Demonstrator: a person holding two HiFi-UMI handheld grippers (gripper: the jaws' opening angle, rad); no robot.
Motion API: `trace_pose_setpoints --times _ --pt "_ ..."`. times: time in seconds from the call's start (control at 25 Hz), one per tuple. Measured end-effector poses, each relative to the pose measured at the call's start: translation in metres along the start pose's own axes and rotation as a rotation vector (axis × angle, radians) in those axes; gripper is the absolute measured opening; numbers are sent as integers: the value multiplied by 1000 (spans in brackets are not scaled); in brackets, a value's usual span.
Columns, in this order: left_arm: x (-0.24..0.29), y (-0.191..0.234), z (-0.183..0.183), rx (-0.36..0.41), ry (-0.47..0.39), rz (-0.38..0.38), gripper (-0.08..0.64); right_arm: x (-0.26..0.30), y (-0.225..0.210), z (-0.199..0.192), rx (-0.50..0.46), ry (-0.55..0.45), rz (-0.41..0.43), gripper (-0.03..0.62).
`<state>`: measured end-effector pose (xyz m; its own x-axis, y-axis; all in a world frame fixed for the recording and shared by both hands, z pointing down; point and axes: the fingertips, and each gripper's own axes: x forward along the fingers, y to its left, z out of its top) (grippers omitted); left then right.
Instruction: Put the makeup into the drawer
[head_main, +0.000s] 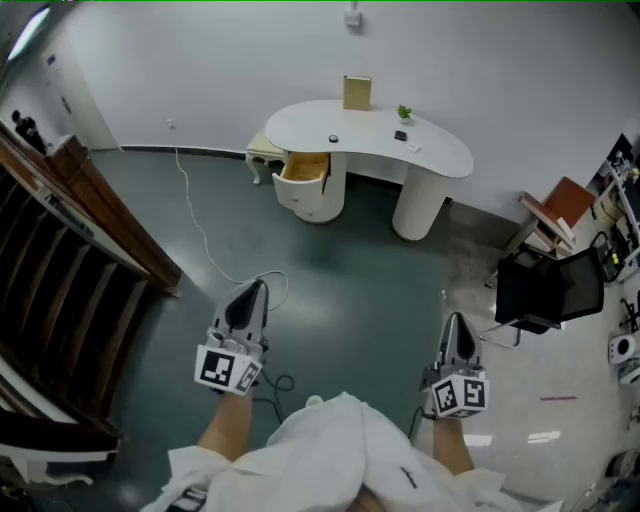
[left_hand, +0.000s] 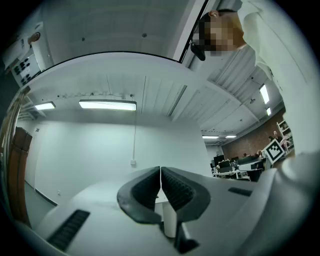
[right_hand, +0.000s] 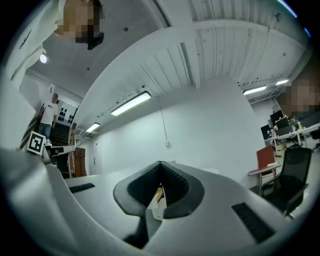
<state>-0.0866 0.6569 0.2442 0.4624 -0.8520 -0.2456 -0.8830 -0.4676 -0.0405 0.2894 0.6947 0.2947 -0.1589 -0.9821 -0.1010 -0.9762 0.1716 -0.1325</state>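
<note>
A white curved vanity table (head_main: 440, 152) stands far ahead against the wall, with its wooden drawer (head_main: 304, 168) pulled open at the left end. Small dark makeup items (head_main: 400, 136) lie on the tabletop. My left gripper (head_main: 256, 285) and my right gripper (head_main: 455, 318) hang low over the floor, far short of the table, both pointing toward it. In the left gripper view the jaws of the left gripper (left_hand: 160, 169) meet with nothing between them. In the right gripper view the tips of the right gripper (right_hand: 160, 163) touch, empty too.
A dark wooden staircase (head_main: 60, 260) runs along the left. A cable (head_main: 195, 225) trails over the grey floor toward my left gripper. A black office chair (head_main: 545, 290) and a red chair (head_main: 560, 205) stand at the right. A small plant (head_main: 404, 112) and a tan frame (head_main: 357, 92) sit on the table.
</note>
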Motion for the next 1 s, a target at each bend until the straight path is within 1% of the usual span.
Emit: trace_pose_setpoints --times 0.32,0.56,0.72,0.84,0.88,0.92,0.96,1.0 --pt "0 4 -8 -12 20 -12 31 3 12 -9 6 20 6 17" --pt "2 12 -7 -11 12 -13 31 6 18 -7 7 15 16 17" --pt "0 19 -8 -23 9 -8 31 8 23 -7 15 10 14 17" --pt "2 19 -9 -38 7 -31 33 10 27 -7 15 8 13 17" --pt "4 19 -10 -43 11 -46 49 11 28 -7 14 7 12 17" --pt "5 19 -12 -46 18 -59 98 11 30 -8 14 7 10 17" --pt "5 19 -14 -46 27 -69 165 12 32 -9 14 7 7 17" --pt "6 19 -17 -45 37 -74 191 13 34 -10 16 7 4 17"
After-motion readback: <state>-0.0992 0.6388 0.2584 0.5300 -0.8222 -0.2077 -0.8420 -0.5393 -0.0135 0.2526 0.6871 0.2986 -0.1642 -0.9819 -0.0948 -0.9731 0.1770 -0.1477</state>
